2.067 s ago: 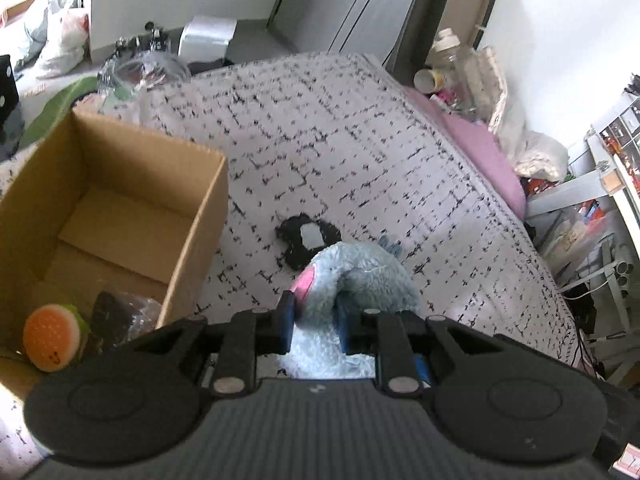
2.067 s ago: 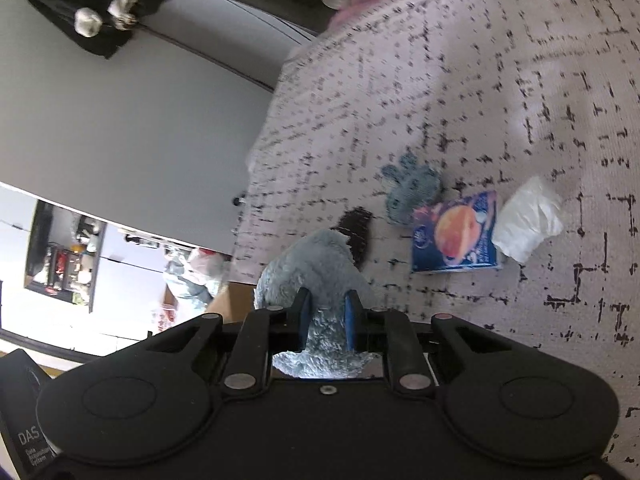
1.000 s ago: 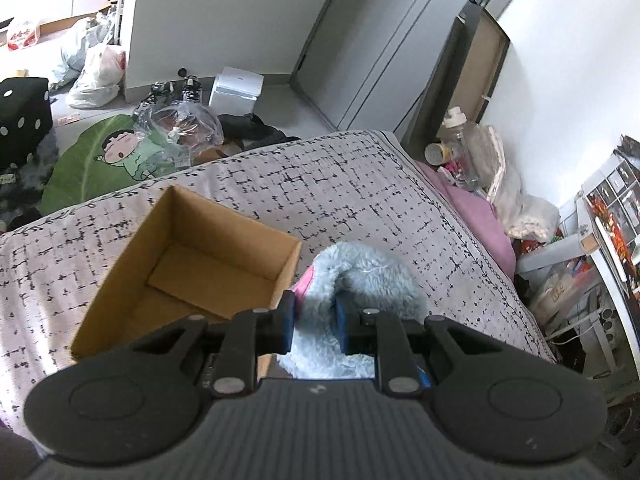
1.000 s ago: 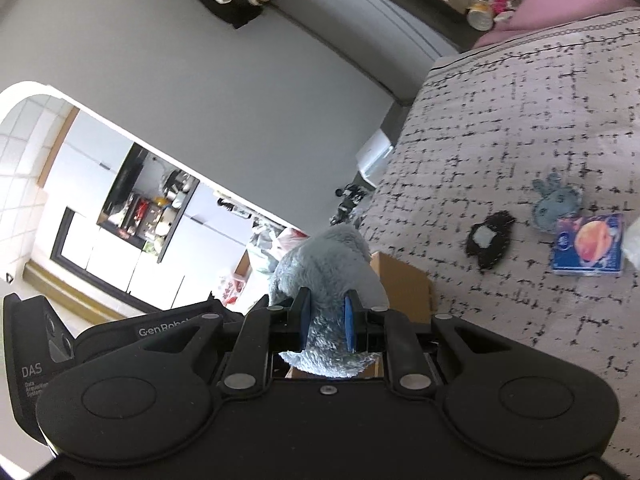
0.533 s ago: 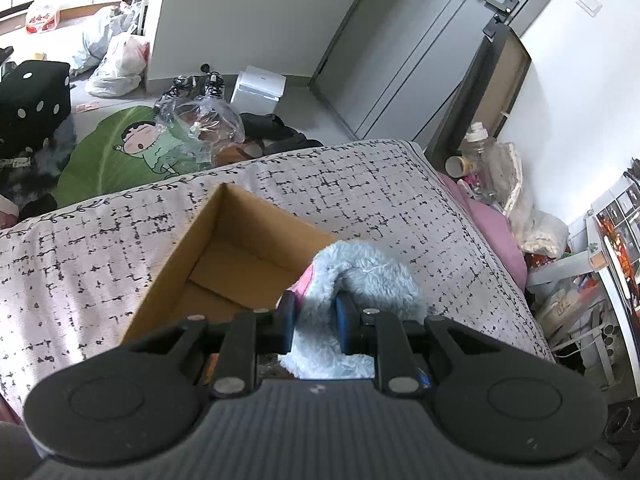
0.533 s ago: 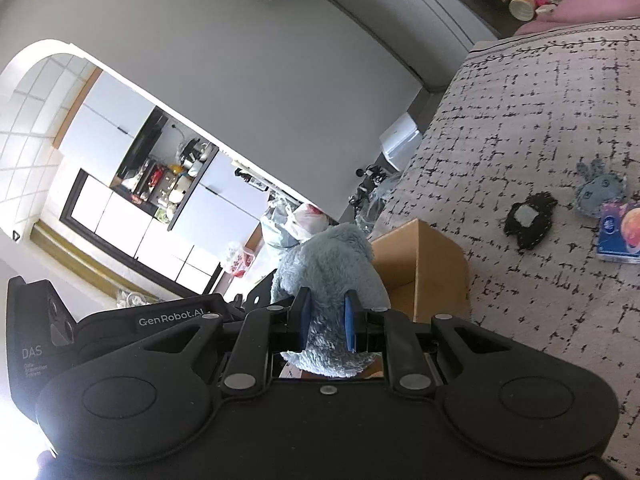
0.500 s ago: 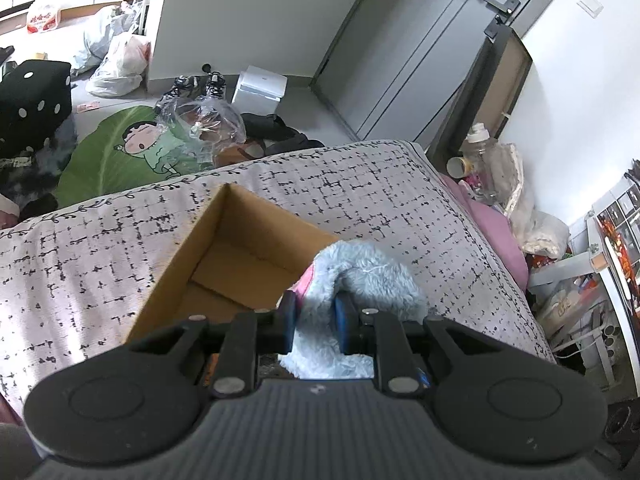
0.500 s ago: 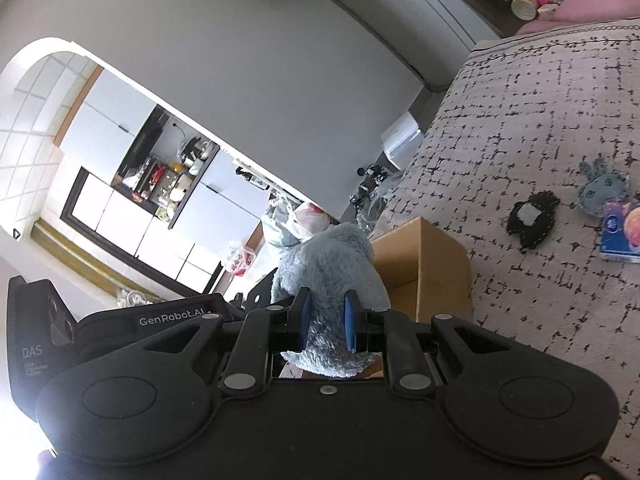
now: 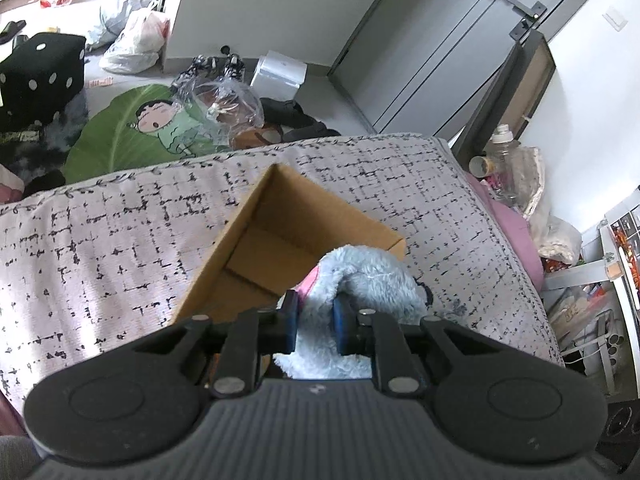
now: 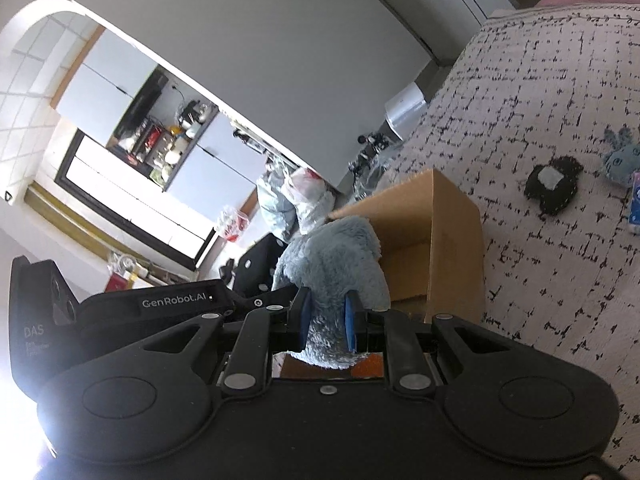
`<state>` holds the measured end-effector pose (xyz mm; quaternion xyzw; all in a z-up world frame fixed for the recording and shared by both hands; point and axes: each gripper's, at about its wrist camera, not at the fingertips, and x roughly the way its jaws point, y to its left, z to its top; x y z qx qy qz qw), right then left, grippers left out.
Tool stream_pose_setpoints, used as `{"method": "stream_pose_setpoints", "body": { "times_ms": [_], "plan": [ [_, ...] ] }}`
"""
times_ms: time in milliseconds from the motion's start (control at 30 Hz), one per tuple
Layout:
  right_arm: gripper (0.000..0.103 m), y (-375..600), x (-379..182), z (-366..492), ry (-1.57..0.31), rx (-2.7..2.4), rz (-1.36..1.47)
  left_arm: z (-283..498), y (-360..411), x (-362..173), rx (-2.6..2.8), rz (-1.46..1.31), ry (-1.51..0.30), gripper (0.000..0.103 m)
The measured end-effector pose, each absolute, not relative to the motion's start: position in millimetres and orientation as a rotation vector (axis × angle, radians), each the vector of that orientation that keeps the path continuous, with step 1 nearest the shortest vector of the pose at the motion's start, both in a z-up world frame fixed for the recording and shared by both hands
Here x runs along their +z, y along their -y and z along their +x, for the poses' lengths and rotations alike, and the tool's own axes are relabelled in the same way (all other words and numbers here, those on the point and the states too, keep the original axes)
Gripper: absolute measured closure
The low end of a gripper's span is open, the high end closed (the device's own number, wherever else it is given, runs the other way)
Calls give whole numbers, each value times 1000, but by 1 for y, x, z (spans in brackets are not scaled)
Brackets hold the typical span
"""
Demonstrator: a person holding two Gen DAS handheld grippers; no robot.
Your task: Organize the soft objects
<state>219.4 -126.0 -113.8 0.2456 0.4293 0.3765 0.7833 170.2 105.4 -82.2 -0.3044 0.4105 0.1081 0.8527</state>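
Note:
A fluffy blue-grey plush toy (image 9: 368,276) with a pink patch is held up in the air by both grippers. My left gripper (image 9: 316,322) is shut on one part of it. My right gripper (image 10: 326,318) is shut on another part of the plush (image 10: 332,264). It hangs over the near right corner of an open cardboard box (image 9: 280,240) standing on the bed; the box also shows in the right wrist view (image 10: 436,248). The left gripper's body (image 10: 160,304) shows beside the plush in the right wrist view.
The bed has a pale bedspread (image 9: 100,248) with black dashes. On it, right of the box, lie a small black soft piece (image 10: 554,186) and a small blue plush (image 10: 622,160). Bags, a green mat and a black dice stool (image 9: 40,76) crowd the floor beyond.
Both grippers have lifted the plush off the bed and carried it left toward the box. It now hangs over the box's near right corner.

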Motion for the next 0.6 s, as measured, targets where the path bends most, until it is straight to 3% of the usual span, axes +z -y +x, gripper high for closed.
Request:
{"method": "stream_pose_setpoints", "body": {
  "times_ms": [500,600],
  "plan": [
    [77,103,-127,213,-1003,810,429,176,-124,-111,285,-629,-938,86],
    [64,105,-128,215,-1017,784,434,179,-124,-112,300,-593,-962,86]
  ]
}}
